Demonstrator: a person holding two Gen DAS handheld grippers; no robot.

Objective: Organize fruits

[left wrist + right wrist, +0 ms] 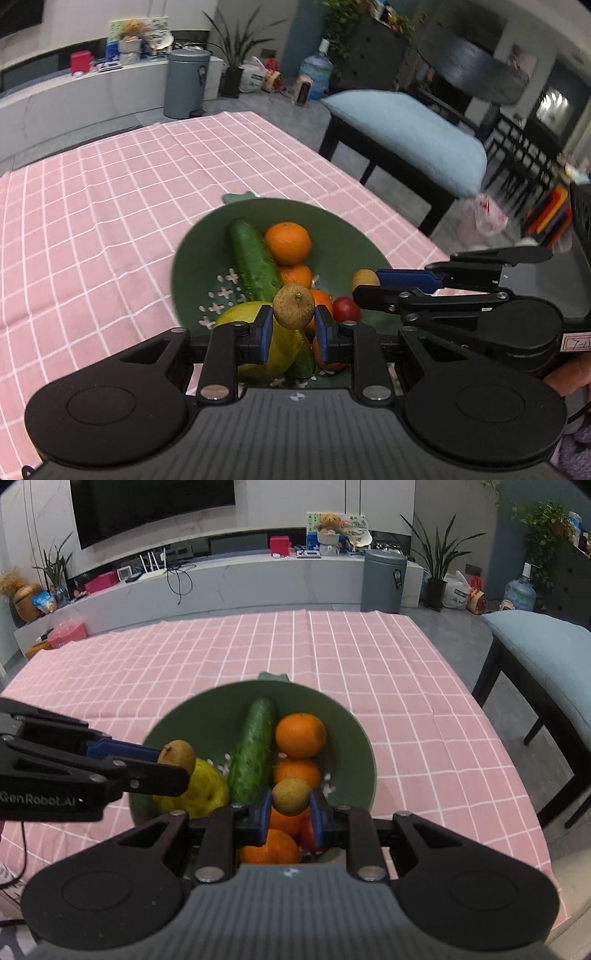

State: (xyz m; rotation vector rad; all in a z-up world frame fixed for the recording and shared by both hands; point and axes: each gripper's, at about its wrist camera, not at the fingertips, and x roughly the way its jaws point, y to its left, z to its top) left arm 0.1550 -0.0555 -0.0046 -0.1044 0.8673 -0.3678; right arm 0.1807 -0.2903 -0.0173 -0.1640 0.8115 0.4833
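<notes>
A green bowl (195,258) (177,723) on the pink checked tablecloth holds a cucumber (253,260) (255,749), several oranges (288,243) (300,735), a yellow-green fruit (273,350) (207,794) and a small red fruit (346,309). My left gripper (294,313) is shut on a small brown round fruit (294,305) above the bowl's near side; it shows from the left in the right wrist view (177,755). My right gripper (291,797) is shut on another small brown fruit (291,795), seen in the left wrist view at the bowl's right (364,280).
The pink tablecloth (110,206) (406,686) covers the table around the bowl. A dark bench with a blue cushion (406,136) (546,650) stands off the table's right edge. A grey bin (186,83) and a low white counter stand beyond the far edge.
</notes>
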